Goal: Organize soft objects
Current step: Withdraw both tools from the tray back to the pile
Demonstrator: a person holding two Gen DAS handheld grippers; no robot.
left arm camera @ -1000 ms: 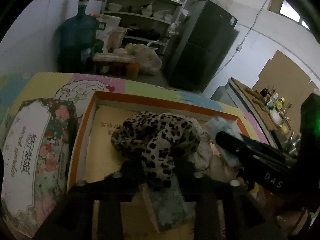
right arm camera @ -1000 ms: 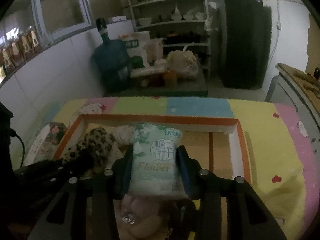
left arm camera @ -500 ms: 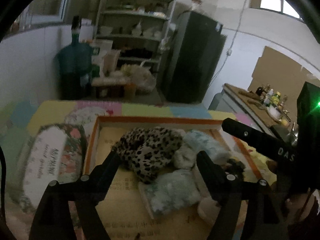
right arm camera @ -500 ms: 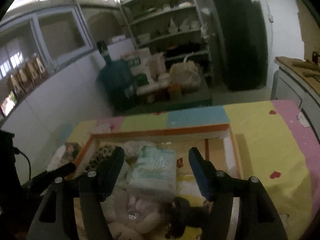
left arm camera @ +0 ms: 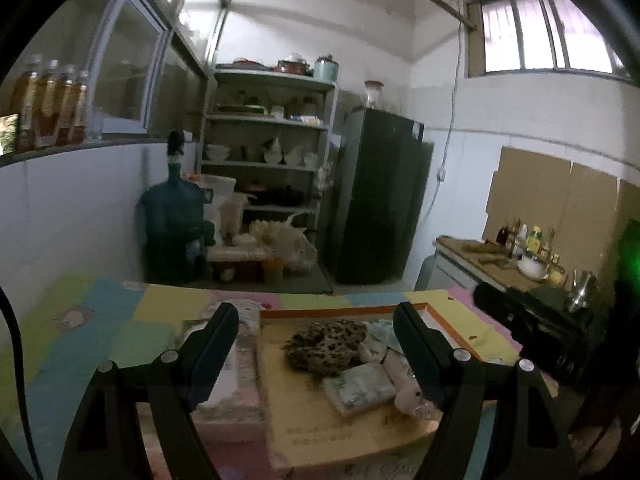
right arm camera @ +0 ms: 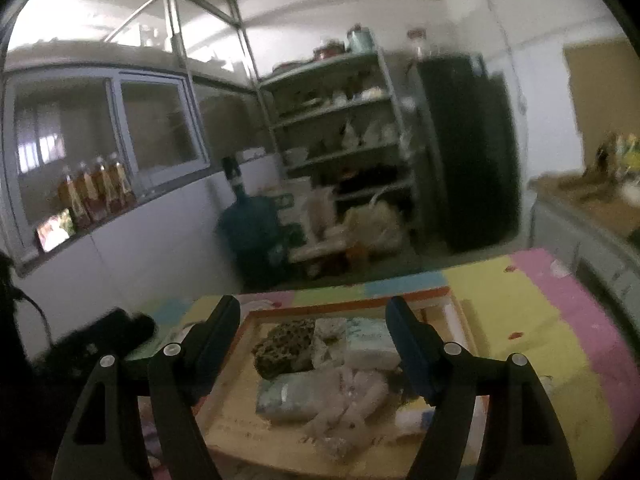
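One window (left arm camera: 548,28) in left view; right view lacks it.

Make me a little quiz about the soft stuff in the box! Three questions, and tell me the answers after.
1. True or false: the leopard-print cloth lies inside the orange-rimmed box.
2. Which does the left gripper hold? A) the leopard-print cloth B) a tissue pack C) nothing
3. Fill in: beside the tissue pack, at the near side of the box, lies a pale plush ____.

Key: 1. True. 2. C: its jaws stand wide, with nothing between them. The right gripper is opening, also empty. 3. Toy.
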